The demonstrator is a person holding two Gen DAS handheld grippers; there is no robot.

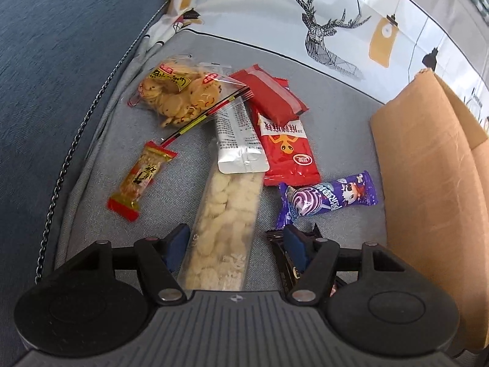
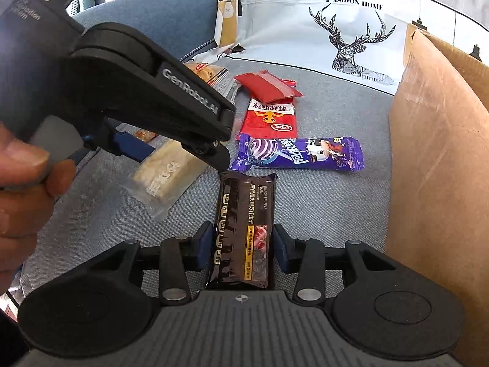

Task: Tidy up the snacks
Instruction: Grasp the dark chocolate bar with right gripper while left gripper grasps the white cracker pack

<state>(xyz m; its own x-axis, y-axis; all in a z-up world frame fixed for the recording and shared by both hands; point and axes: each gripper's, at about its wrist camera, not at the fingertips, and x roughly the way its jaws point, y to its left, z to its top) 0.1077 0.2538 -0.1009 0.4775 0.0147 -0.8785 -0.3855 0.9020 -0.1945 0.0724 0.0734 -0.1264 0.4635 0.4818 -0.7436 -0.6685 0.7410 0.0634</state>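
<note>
Snacks lie on a grey cushion (image 1: 336, 113). My left gripper (image 1: 235, 238) is open, its fingers on either side of a long clear pack of pale biscuits (image 1: 226, 214), which also shows in the right wrist view (image 2: 171, 171). My right gripper (image 2: 243, 244) is open around a dark brown truffle cracker pack (image 2: 244, 229), the pads close to its sides. A purple candy pack (image 1: 327, 198) (image 2: 299, 154), red packs (image 1: 281, 98) (image 2: 269, 116), a round-cookie bag (image 1: 177, 91) and a small orange pack (image 1: 140, 180) lie further off.
An open cardboard box (image 1: 428, 189) (image 2: 440, 168) stands at the right. A white deer-print "Fashion Home" fabric (image 1: 336, 24) rises behind the snacks. Blue sofa fabric (image 1: 61, 61) lies to the left. The left gripper body (image 2: 137, 101) and a hand (image 2: 18, 183) fill the right view's left.
</note>
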